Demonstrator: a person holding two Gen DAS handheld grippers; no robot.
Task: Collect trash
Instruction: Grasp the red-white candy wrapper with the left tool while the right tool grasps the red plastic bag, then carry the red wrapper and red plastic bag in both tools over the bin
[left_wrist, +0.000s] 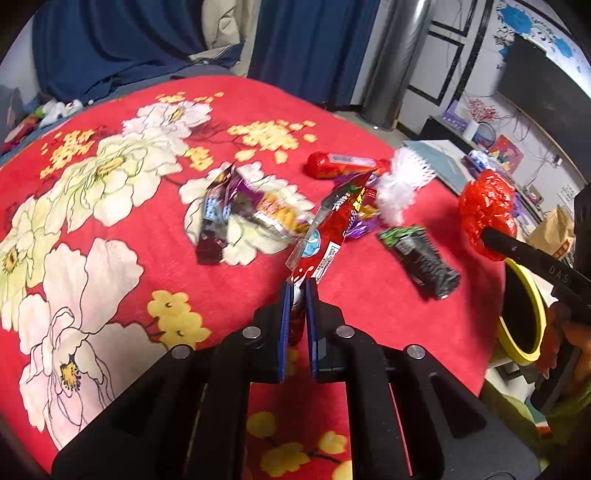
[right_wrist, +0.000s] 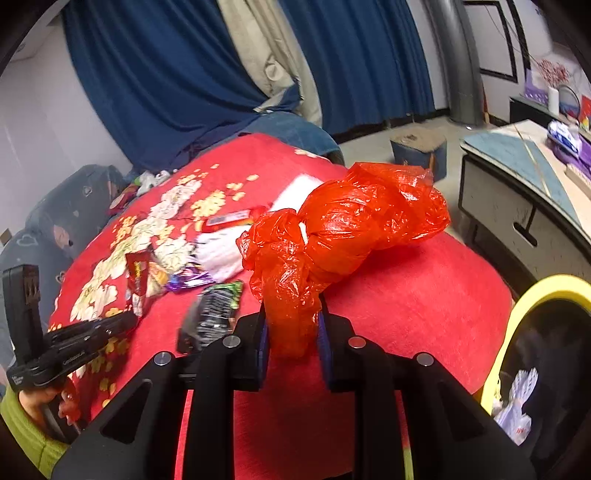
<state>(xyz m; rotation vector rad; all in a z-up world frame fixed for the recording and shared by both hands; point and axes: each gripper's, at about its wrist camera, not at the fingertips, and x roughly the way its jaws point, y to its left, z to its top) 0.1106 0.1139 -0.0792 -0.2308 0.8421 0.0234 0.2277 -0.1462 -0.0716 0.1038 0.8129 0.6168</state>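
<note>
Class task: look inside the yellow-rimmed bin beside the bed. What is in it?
Inside the yellow-rimmed bin with a dark interior lies one crumpled white plastic bag with red print. The right gripper's black body covers the bin's lower part, so anything deeper cannot be seen.

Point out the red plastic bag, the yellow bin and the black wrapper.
red plastic bag (right_wrist: 354, 225), right wrist view, knotted bulge.
yellow bin (right_wrist: 532, 291), right wrist view, top rim.
black wrapper (left_wrist: 424, 258), left wrist view, middle.

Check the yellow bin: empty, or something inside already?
Not empty. The right wrist view shows white crumpled trash lying inside the yellow bin.
</note>
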